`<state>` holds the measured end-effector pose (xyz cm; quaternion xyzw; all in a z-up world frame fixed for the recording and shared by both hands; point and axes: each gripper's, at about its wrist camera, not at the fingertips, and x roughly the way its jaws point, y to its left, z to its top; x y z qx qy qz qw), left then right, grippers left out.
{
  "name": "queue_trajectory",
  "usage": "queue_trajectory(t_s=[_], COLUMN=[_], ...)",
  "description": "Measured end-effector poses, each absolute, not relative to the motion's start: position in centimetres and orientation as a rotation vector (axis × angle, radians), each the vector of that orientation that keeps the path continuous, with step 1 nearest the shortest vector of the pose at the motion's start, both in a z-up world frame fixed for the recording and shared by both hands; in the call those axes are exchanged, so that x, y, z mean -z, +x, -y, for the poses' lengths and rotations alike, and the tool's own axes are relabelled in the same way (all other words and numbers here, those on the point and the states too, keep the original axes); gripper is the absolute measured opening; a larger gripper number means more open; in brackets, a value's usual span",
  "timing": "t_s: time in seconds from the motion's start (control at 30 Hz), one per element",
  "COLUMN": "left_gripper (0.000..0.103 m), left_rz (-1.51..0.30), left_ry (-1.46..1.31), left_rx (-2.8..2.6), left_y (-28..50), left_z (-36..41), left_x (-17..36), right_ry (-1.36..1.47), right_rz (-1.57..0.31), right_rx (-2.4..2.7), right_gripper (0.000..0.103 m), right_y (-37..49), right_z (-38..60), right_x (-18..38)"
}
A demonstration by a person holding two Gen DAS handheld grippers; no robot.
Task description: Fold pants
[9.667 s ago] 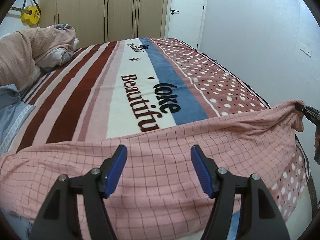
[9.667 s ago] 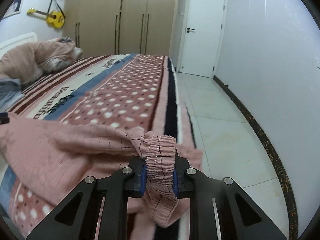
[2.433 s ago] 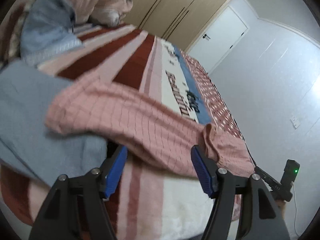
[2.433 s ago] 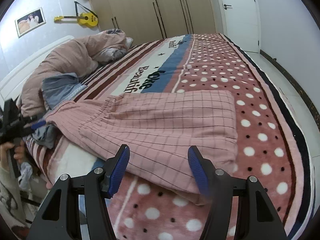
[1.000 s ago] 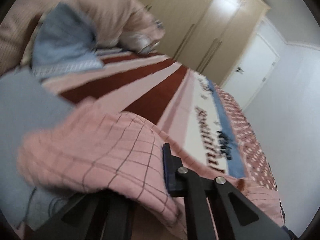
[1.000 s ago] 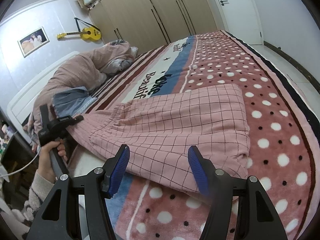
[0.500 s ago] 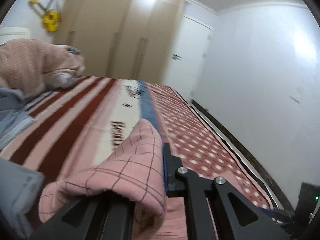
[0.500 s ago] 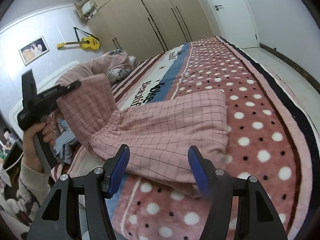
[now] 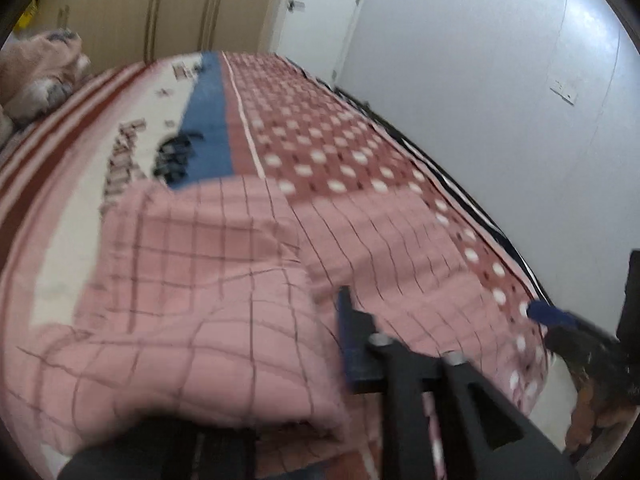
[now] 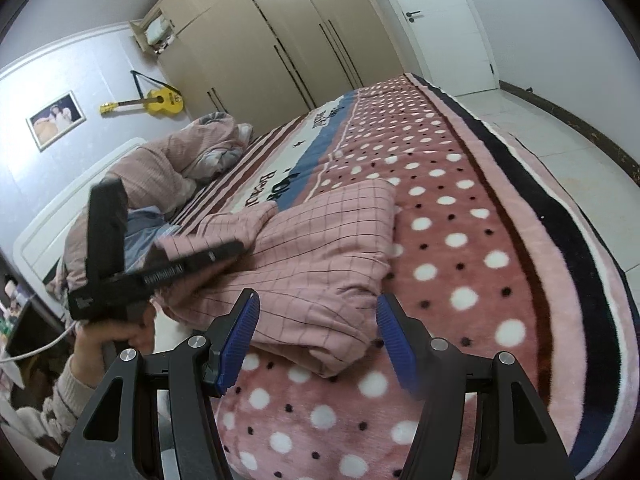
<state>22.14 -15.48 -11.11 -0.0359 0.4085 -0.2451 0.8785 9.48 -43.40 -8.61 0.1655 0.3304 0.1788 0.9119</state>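
Observation:
The pink checked pants lie folded on the bed near its front edge. My left gripper is shut on the waistband end of the pants and holds that end up over the folded part; the cloth drapes over its left finger in the left wrist view. My right gripper is open and empty, just in front of the pants' near edge; it also shows at the right edge of the left wrist view.
The bed's blanket has a dotted pink part, a blue band and stripes. A rumpled quilt and grey-blue clothes lie at the headboard side. Wardrobes, a door and tiled floor lie beyond.
My left gripper has carried the held end of the pants rightward over the folded part, lower towards the bed. My right gripper has stayed open in front.

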Motion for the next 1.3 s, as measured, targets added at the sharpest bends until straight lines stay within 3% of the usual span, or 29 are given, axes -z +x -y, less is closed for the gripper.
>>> queue_trajectory(t_s=[0.13, 0.37, 0.43, 0.77, 1.03, 1.13, 1.3], left_gripper=[0.051, 0.052, 0.057, 0.061, 0.061, 0.061, 0.061], left_rz=[-0.859, -0.789, -0.754, -0.648, -0.626, -0.618, -0.613], left_ry=[-0.093, -0.172, -0.189, -0.274, -0.339, -0.348, -0.346], left_rx=[0.612, 0.588, 0.529, 0.265, 0.26, 0.256, 0.253], left_y=[19.9, 14.7, 13.9, 13.5, 13.7, 13.5, 13.4], left_z=[14.5, 7.1, 4.7, -4.8, -7.7, -8.1, -8.1], left_x=[10.3, 7.7, 7.1, 7.7, 8.7, 8.7, 8.6], right_ry=[0.336, 0.242, 0.222, -0.011, -0.247, -0.303, -0.321], right_rz=[-0.675, -0.666, -0.667, -0.665, -0.685, -0.681, -0.675], right_rx=[-0.357, -0.378, -0.4, -0.542, -0.48, -0.395, -0.297], right_gripper=[0.057, 0.058, 0.059, 0.085, 0.086, 0.076, 0.017], right_y=[9.5, 10.3, 10.9, 14.3, 16.8, 17.5, 17.6], right_z=[43.4, 40.0, 38.4, 25.6, 17.4, 17.0, 19.2], right_x=[8.1, 6.1, 5.8, 5.2, 8.4, 9.2, 9.7])
